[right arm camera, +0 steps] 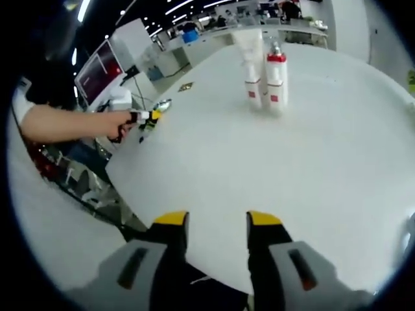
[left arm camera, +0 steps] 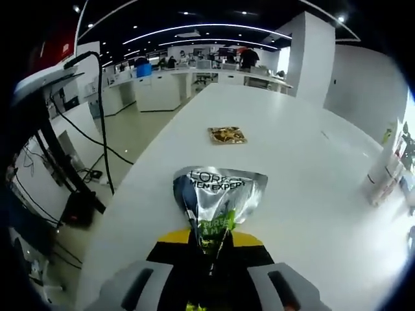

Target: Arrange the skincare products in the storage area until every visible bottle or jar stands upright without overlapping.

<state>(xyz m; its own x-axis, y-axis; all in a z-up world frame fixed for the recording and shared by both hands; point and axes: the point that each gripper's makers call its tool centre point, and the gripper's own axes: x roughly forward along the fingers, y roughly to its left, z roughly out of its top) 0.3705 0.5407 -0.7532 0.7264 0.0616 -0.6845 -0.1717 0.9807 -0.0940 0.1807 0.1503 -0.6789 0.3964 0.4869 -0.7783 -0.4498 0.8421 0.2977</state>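
Left gripper (left arm camera: 211, 249): yellow-tipped black jaws pressed together on the lower end of a silver tube (left arm camera: 219, 201). The tube is printed "L'OREAL MEN EXPERT", with green lettering nearer the jaws. Its wide crimped end points away from the gripper, out over the white table (left arm camera: 305, 168); the narrow end sits between the fingertips. Whether the tube touches the table cannot be told.

Small packet (left arm camera: 227, 135): flat, gold-brown, lying on the table well beyond the tube, apart from it.

Right gripper (right arm camera: 217, 223): jaws parted, nothing between them, only bare table (right arm camera: 259, 168) showing in the gap. Fingertips (right arm camera: 171, 219) yellow, held just over the near table edge.

Two bottles (right arm camera: 267, 81): white with red bands, upright, standing just beside each other on the far part of the table, well apart from the right gripper. The right-hand one has a red cap.

In the right gripper view, the left gripper (right arm camera: 146, 118) enters from the left at the table edge, held by a person's hand (right arm camera: 120, 123) on a bare forearm, with the tube (right arm camera: 159, 105) at its tip.

Background: open office with desks and ceiling strip lights.
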